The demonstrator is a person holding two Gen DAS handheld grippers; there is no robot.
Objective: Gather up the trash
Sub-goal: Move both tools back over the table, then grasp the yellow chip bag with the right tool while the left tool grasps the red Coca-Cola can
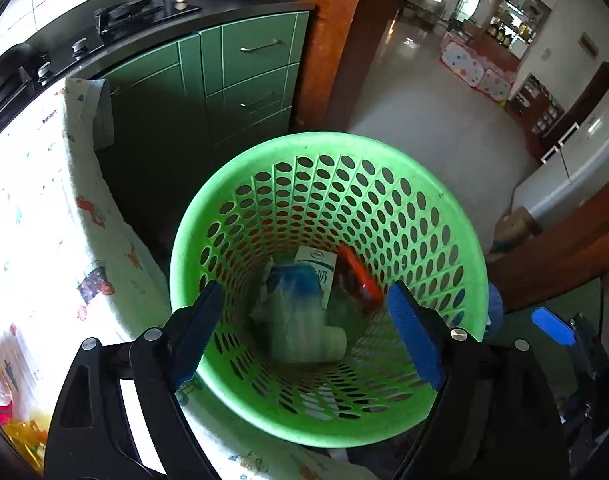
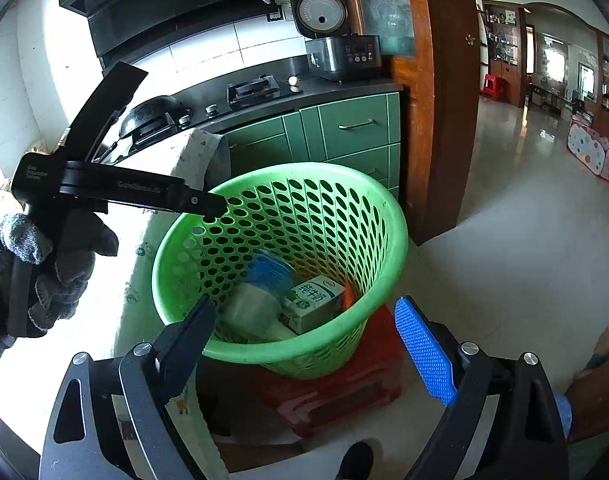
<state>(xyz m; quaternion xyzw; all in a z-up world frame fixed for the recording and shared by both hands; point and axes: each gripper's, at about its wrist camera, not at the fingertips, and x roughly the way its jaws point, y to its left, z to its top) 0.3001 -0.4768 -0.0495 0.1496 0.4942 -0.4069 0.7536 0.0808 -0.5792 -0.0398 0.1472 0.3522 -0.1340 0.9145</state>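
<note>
A green perforated basket (image 1: 444, 216) holds trash: a milk carton (image 1: 318, 264), a clear blue-and-white plastic bottle (image 1: 300, 320), blurred, and a red wrapper (image 1: 360, 276). My left gripper (image 1: 304, 316) is open and empty right above the basket's mouth. In the right wrist view the basket (image 2: 388, 236) stands on a red stool (image 2: 344, 392), with the carton (image 2: 316, 304) and bottle (image 2: 260, 300) inside. My right gripper (image 2: 308, 344) is open and empty above the basket's near rim. The left gripper's body (image 2: 116, 188) reaches over the basket's left rim.
A table with a patterned cloth (image 1: 44, 208) lies to the left of the basket. Green kitchen cabinets (image 1: 232, 84) with a stove (image 2: 252, 92) and a rice cooker (image 2: 336, 40) stand behind. A wooden door frame (image 2: 440, 100) and tiled floor (image 2: 524, 248) lie to the right.
</note>
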